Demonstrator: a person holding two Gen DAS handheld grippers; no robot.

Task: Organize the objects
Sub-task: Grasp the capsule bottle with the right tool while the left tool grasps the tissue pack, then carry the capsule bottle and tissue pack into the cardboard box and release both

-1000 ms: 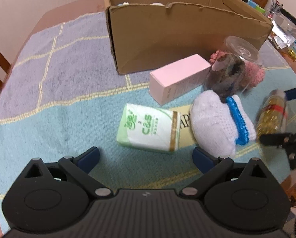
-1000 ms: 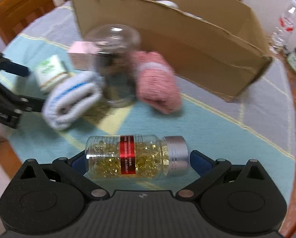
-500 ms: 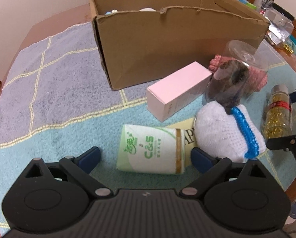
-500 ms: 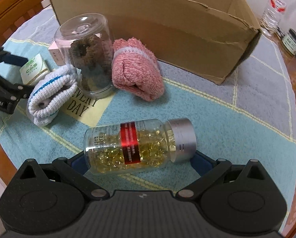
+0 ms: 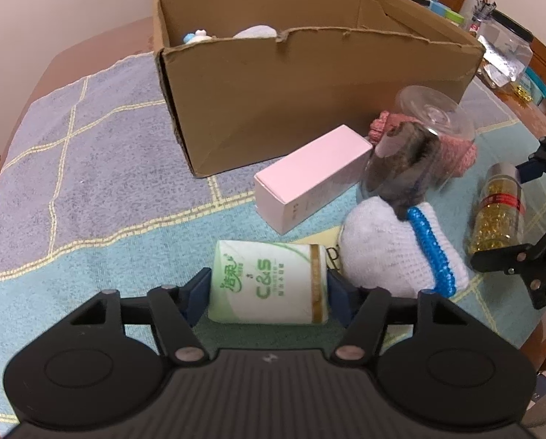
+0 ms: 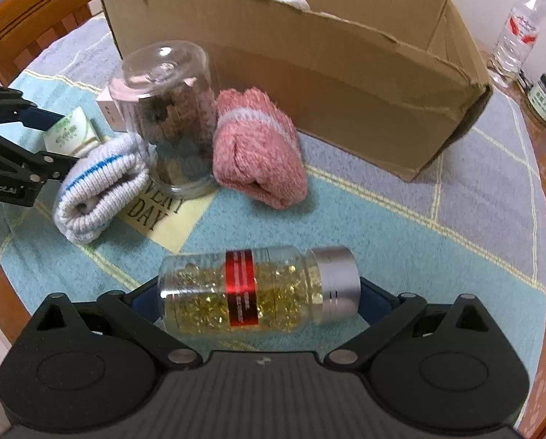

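A green and white tissue pack lies on the checked cloth between the fingers of my left gripper. The jaws are closing, and the blue pads touch both short ends of the pack. A clear bottle of golden capsules, with a red label and silver cap, lies crosswise in my right gripper. One finger is at the bottle's base and the other at its cap. The left wrist view shows the same bottle at the right. An open cardboard box stands behind, with a few small items inside.
A pink carton, an upturned clear jar with dark contents, a white sock roll with a blue stripe and a pink sock roll crowd the space before the box. Jars and a water bottle stand at the table's right edge. Wooden chairs surround the table.
My left jaws have come in from wide apart onto the ends of the tissue pack. The right gripper keeps the capsule bottle between its fingers, and its view has tipped a little.
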